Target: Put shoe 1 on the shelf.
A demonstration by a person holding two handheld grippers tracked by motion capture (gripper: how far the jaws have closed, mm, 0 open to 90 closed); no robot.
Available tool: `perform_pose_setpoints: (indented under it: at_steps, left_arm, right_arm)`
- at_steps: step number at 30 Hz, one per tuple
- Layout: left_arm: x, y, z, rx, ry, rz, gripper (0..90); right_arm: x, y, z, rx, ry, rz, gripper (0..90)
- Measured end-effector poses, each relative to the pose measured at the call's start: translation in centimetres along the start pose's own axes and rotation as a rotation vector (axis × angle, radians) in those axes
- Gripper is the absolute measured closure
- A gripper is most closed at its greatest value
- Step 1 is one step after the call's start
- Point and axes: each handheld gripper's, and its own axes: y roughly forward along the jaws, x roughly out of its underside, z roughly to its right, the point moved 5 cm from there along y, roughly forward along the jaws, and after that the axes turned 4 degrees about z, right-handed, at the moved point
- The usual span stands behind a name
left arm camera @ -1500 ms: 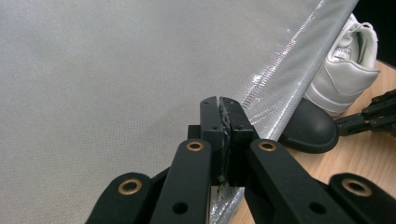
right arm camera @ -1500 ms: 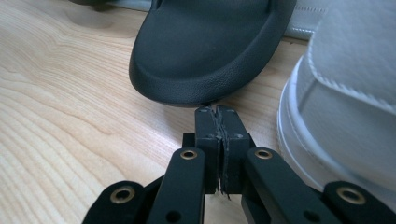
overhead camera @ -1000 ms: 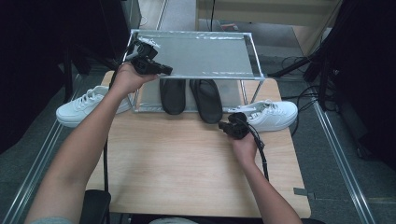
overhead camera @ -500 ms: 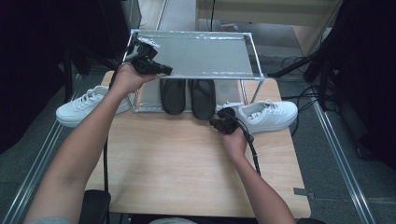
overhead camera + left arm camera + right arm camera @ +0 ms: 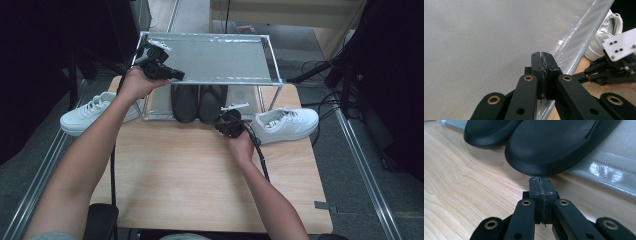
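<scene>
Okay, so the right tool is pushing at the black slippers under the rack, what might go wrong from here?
1. The right tool is shut, its tip against the heel of the nearer black slipper. A push off centre could twist that slipper against its pair instead of sliding it straight.
2. The left tool is shut on the front edge of the rack's mesh shelf. If that grip slips, the shoe rack may shift on the table.
3. The white sneaker lies close beside the right hand and could get bumped.

We count two black slippers (image 5: 184, 102) (image 5: 212, 101) under one shelf rack (image 5: 215, 57), two white sneakers (image 5: 92, 111) (image 5: 285, 123), one at each side, and two grippers (image 5: 177, 76) (image 5: 223, 125) over one wooden counter (image 5: 185, 175).
</scene>
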Motion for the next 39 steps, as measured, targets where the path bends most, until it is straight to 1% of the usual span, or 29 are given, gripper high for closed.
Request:
perform_pose_setpoints:
  at_steps: [1,2,7,9,11,15,16,17,19,20,21,22,23,24,25,26,27,28,29,30,31,32,33,34,35,36,37,38,39]
  left_arm:
    - [0.0,0.0,0.0,0.001,0.000,0.001,89.7]
    - [0.0,0.0,0.0,0.003,-0.002,0.003,89.7]
    - [0.1,0.0,-0.1,0.002,-0.001,0.007,89.4]
    - [0.1,0.0,-0.1,0.003,0.001,0.008,89.2]
    - [0.0,0.0,0.0,0.001,-0.005,0.010,88.9]
    - [0.0,-0.1,0.1,-0.019,0.000,0.010,86.5]
    - [0.0,-0.1,0.1,-0.018,-0.005,0.009,86.5]
    - [0.0,-0.2,0.1,-0.015,-0.014,0.009,85.5]
    - [0.0,-0.3,0.1,0.007,-0.034,0.013,80.6]
    - [-0.1,-0.4,0.2,0.014,-0.048,0.016,72.3]
    - [-0.1,-0.4,0.2,0.014,-0.048,0.016,66.8]
    - [-0.3,-0.5,0.4,0.001,-0.050,0.020,59.8]
    - [-0.3,-0.6,0.4,-0.011,-0.042,0.017,55.2]
    - [-0.3,-0.7,0.5,-0.012,-0.045,0.016,54.4]
    - [-0.3,-0.7,0.5,-0.012,-0.045,0.016,52.7]
    - [-0.3,-1.0,0.7,-0.007,-0.044,0.009,50.5]
    - [-0.3,-1.1,0.9,-0.009,-0.042,0.006,49.4]
    - [-0.3,-1.1,0.9,-0.009,-0.042,0.006,48.5]
    - [-0.3,-1.3,1.1,-0.014,-0.038,0.004,48.5]
    - [-0.4,-1.9,1.5,-0.015,-0.031,0.019,47.6]
    - [-0.4,-1.9,1.5,-0.015,-0.031,0.019,46.6]
    - [-0.6,-2.3,2.0,-0.004,-0.044,0.038,45.1]
    - [-0.6,-2.3,2.0,-0.004,-0.044,0.038,43.8]
    - [-0.6,-2.6,2.4,0.015,-0.063,0.041,42.2]
    - [-0.6,-2.6,2.4,0.015,-0.063,0.041,41.4]
    - [-0.6,-2.7,2.8,0.016,-0.065,0.041,41.4]
    - [-0.6,-3.0,3.4,0.025,-0.052,0.035,40.6]
    - [-0.6,-3.0,3.4,0.025,-0.052,0.035,40.0]
    - [-0.5,-3.2,3.8,0.028,-0.047,0.034,40.0]
  right_arm:
    - [-0.1,0.2,0.0,-0.005,0.007,0.011,90.0]
    - [-0.2,0.3,0.0,-0.005,0.012,0.010,90.0]
    - [-0.4,0.6,-0.1,-0.001,0.016,0.006,90.0]
    - [-0.4,0.6,-0.2,-0.007,0.012,0.006,90.0]
    - [-0.3,0.1,-0.5,-0.028,0.022,0.016,89.9]
    - [0.0,-0.9,-1.0,-0.064,-0.001,0.032,87.6]
    - [0.0,-0.9,-1.0,-0.064,-0.001,0.032,87.6]
    - [0.1,-1.2,-1.2,-0.077,-0.001,0.040,86.8]
    - [0.3,-1.9,-1.2,-0.095,0.002,0.057,84.1]
    - [0.5,-2.6,-1.3,-0.119,0.012,0.066,81.7]
    - [0.5,-2.6,-1.3,-0.119,0.012,0.066,81.7]
    - [0.5,-3.4,-1.3,-0.141,0.009,0.080,78.3]
    - [0.5,-3.9,-1.3,-0.149,0.012,0.089,76.8]
    - [0.5,-4.3,-1.3,-0.161,0.015,0.100,75.1]
    - [0.5,-4.3,-1.3,-0.161,0.015,0.100,75.1]
    - [0.6,-5.3,-1.2,-0.182,0.016,0.115,71.4]
    - [0.7,-5.7,-1.1,-0.192,0.015,0.122,70.0]
    - [0.7,-5.7,-1.1,-0.192,0.015,0.122,70.0]
    - [0.8,-6.3,-1.1,-0.198,0.018,0.125,69.1]
    - [1.0,-7.2,-1.0,-0.200,0.008,0.129,68.2]
    - [1.0,-7.2,-1.0,-0.200,0.008,0.129,68.2]
    - [1.3,-8.2,-1.1,-0.194,-0.019,0.142,66.8]
    - [1.3,-8.2,-1.1,-0.194,-0.019,0.142,66.8]
    - [1.6,-9.0,-1.1,-0.202,-0.047,0.159,63.5]
    - [1.6,-9.0,-1.1,-0.202,-0.047,0.159,63.5]
    - [1.7,-9.2,-1.1,-0.205,-0.056,0.163,62.9]
    - [2.1,-9.7,-1.1,-0.206,-0.078,0.176,60.3]
    - [2.1,-9.7,-1.1,-0.206,-0.078,0.176,60.3]
    - [2.2,-10.0,-1.0,-0.204,-0.078,0.182,59.3]
